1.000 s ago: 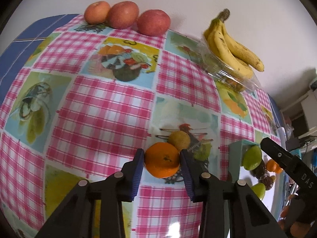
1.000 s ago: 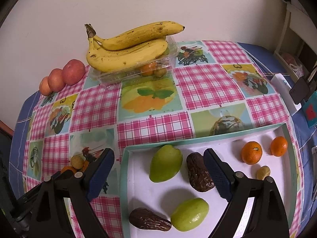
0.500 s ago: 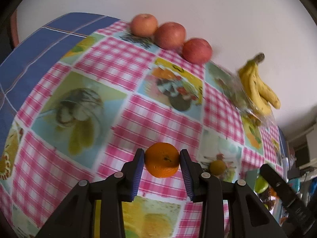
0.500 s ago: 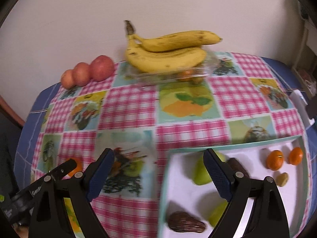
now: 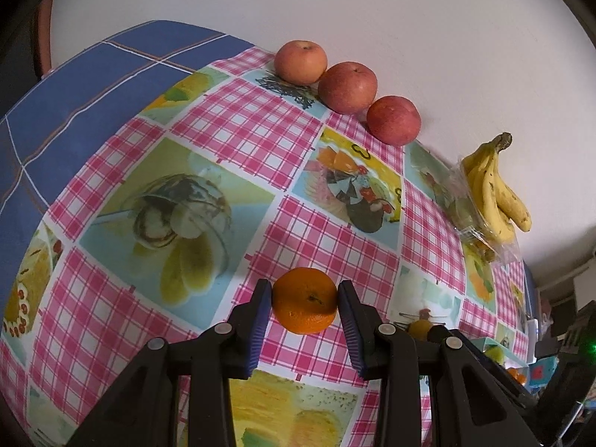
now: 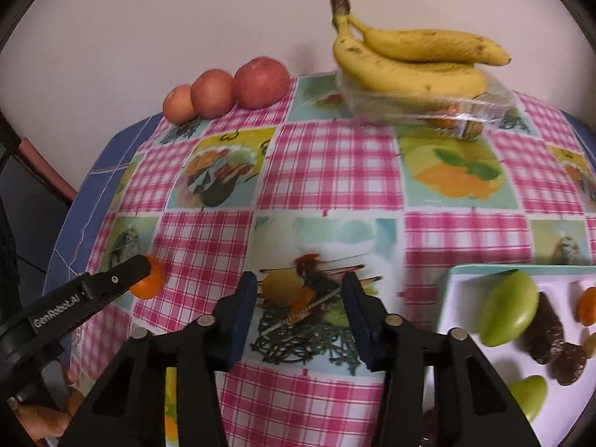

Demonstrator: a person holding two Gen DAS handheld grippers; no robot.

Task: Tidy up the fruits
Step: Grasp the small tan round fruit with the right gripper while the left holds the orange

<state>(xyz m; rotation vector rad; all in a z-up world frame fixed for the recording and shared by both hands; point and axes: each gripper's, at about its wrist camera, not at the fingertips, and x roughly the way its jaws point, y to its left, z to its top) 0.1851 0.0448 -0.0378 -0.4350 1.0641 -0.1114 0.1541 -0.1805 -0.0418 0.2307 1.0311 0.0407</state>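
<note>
Three apples (image 5: 346, 87) lined up at the wall, left claw (image 5: 304, 307) clamped on an orange (image 5: 304, 305) above the bench (image 5: 238, 138), right claw (image 6: 298, 294) just closing around, not touching, small yellow fruit (image 6: 280, 290); tray (image 6: 447, 298) still holds the rest.

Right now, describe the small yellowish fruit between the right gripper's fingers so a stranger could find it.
On the pink checked tablecloth, find the picture square with the red bird, left of the white tray. The small round yellow-brown fruit lies there loose between the right gripper's closing blue pads, neither touching it. It is duller and smaller than the orange mandarin the left gripper grips.
</note>
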